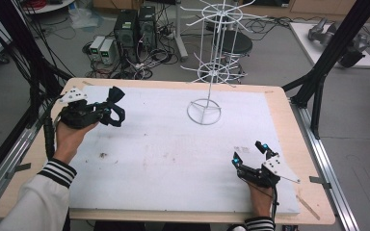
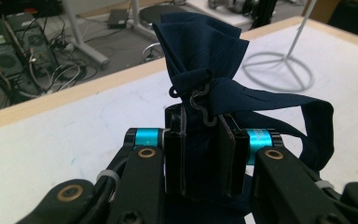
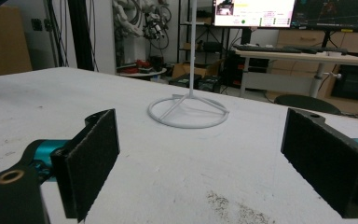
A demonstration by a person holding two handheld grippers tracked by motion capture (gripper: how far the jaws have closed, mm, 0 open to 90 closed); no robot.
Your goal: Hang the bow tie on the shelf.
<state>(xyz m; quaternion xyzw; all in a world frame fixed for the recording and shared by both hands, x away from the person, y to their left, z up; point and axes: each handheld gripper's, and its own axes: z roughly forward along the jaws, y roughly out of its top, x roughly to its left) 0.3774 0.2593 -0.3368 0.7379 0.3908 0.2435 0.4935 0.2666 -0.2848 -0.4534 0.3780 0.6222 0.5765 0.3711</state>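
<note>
Since the dark blue cloth (image 2: 205, 70) is light and limp (it bunches, with a small wire hook at the gather), the left hand-held gripper (image 2: 200, 154) clamps it above the desk (image 1: 173, 144); the right hand-held gripper (image 3: 205, 163) gapes empty.

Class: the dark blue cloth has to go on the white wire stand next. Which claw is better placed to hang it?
Left. The left claw already grips the dark blue cloth; the right claw rests open near the table's front edge, holding nothing.
</note>
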